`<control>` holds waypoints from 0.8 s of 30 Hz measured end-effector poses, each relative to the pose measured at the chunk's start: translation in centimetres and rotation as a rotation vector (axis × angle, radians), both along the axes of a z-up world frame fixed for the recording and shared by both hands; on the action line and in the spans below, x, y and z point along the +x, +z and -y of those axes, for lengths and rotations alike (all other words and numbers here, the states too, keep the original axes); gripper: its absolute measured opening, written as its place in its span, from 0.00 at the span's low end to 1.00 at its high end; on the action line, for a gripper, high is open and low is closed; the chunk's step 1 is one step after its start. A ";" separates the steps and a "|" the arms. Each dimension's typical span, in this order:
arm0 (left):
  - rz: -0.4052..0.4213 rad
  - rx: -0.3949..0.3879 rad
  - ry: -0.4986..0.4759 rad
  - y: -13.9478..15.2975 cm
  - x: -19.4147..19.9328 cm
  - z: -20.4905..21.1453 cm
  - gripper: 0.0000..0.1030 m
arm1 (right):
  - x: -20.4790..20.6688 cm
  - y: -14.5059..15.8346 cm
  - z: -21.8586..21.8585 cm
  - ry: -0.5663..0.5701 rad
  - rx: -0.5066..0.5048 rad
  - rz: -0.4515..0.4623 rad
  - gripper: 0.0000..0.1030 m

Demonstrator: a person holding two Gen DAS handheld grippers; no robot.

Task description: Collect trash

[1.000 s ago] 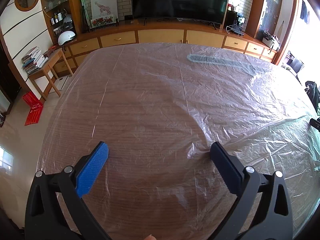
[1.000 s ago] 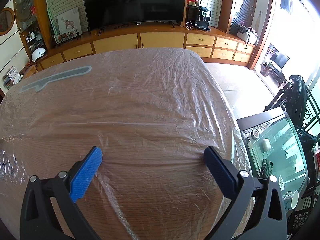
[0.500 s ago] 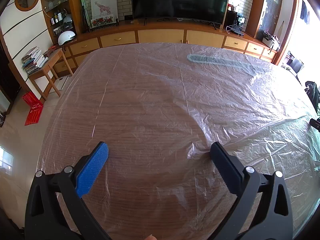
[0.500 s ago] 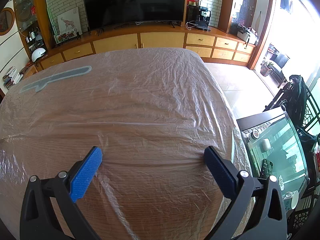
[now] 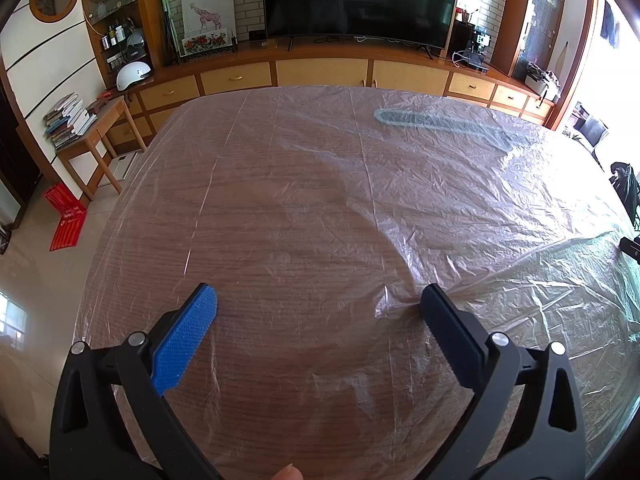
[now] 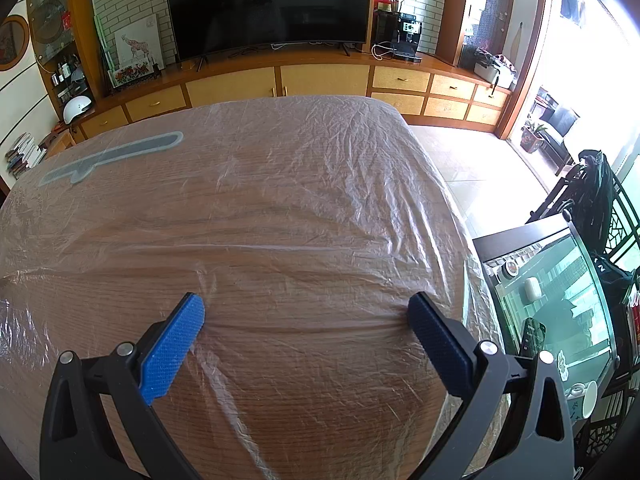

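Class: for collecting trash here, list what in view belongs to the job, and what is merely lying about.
Job: clear plastic sheet over the table; left gripper; right gripper, both open.
Lying about: television; white helmet; stacked books; giraffe picture.

A large wooden table [image 5: 280, 420] with rounded corners fills the middle of both views; a clear plastic sheet [image 5: 500, 208] lies directly on it, covering the whole top and draping over the edges; the sheet is wrinkled, most heavily toward the right of the left wrist view; a long grey-blue flat strip [image 5: 440, 124] lies near the far edge, whether over or under the sheet I cannot tell; in the right wrist view it sits upper left.
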State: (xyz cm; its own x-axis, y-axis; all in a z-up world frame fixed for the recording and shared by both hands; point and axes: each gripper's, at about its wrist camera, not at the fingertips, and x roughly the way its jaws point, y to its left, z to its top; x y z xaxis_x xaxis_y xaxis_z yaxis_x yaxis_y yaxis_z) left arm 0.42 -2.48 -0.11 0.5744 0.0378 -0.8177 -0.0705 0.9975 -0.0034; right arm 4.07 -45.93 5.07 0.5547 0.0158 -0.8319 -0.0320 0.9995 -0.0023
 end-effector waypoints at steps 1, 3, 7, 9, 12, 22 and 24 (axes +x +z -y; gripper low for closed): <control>0.000 0.000 0.000 0.0 0.0 0.0 0.99 | 0.0 0.0 0.0 0.000 0.000 0.000 0.96; 0.000 0.000 0.000 0.0 0.0 0.0 0.99 | 0.0 0.0 0.0 0.000 0.000 0.000 0.96; 0.000 0.000 0.000 0.0 0.0 0.0 0.99 | 0.0 0.0 0.0 0.000 0.000 0.000 0.96; 0.000 0.000 0.001 0.0 0.0 0.0 0.99 | 0.0 0.0 0.0 0.000 0.000 0.000 0.96; 0.000 0.000 0.003 -0.1 0.1 -0.5 0.99 | 0.0 0.0 0.0 0.000 0.000 0.000 0.96; 0.000 0.000 0.003 -0.1 0.0 -0.6 0.99 | 0.0 0.0 0.0 0.000 0.000 0.000 0.97; 0.000 0.000 0.003 -0.1 0.0 -0.6 0.99 | 0.0 0.0 0.0 0.000 0.000 0.000 0.97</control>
